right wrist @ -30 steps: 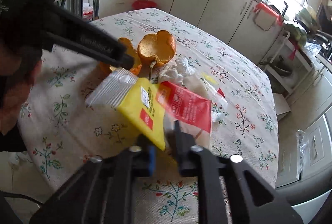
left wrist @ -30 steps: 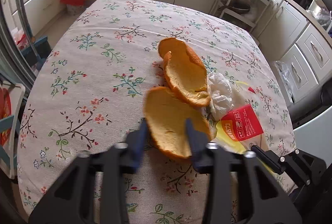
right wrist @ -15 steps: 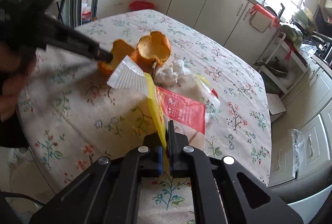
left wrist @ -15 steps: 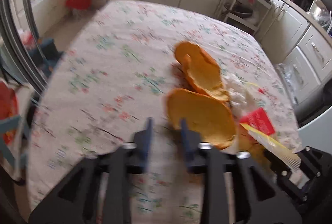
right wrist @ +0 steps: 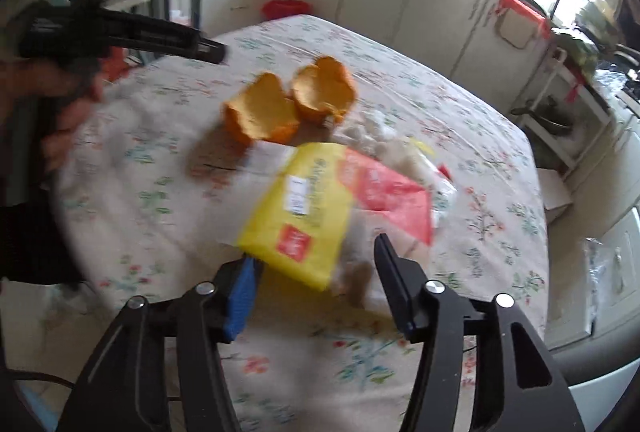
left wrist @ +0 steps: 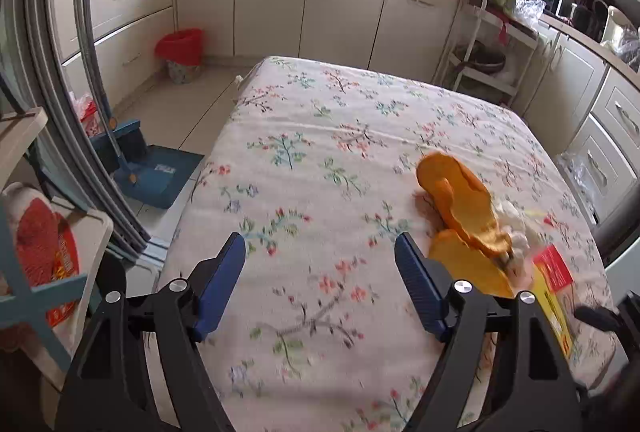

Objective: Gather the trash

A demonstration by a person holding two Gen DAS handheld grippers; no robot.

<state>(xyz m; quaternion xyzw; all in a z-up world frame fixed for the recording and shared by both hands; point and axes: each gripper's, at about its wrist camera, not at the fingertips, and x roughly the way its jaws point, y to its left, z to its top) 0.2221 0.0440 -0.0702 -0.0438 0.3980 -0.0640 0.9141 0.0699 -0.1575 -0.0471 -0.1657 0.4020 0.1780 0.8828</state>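
Two orange peel halves lie on the floral tablecloth. A crumpled white tissue and a yellow-and-red wrapper lie beside them. My left gripper is open and empty, above bare cloth left of the peels. My right gripper is open, with the wrapper's near edge between the fingers, lying loose on the table. The left gripper also shows in the right wrist view, above the table's left side.
A red-lined bin stands on the floor by the white cabinets. A blue dustpan and broom lie left of the table. A wire rack stands at the back right. The table's near edge is close below both grippers.
My left gripper has opened wide and drawn back left, off the peel. My right gripper has opened and let go of the wrapper, which now lies flat on the table.
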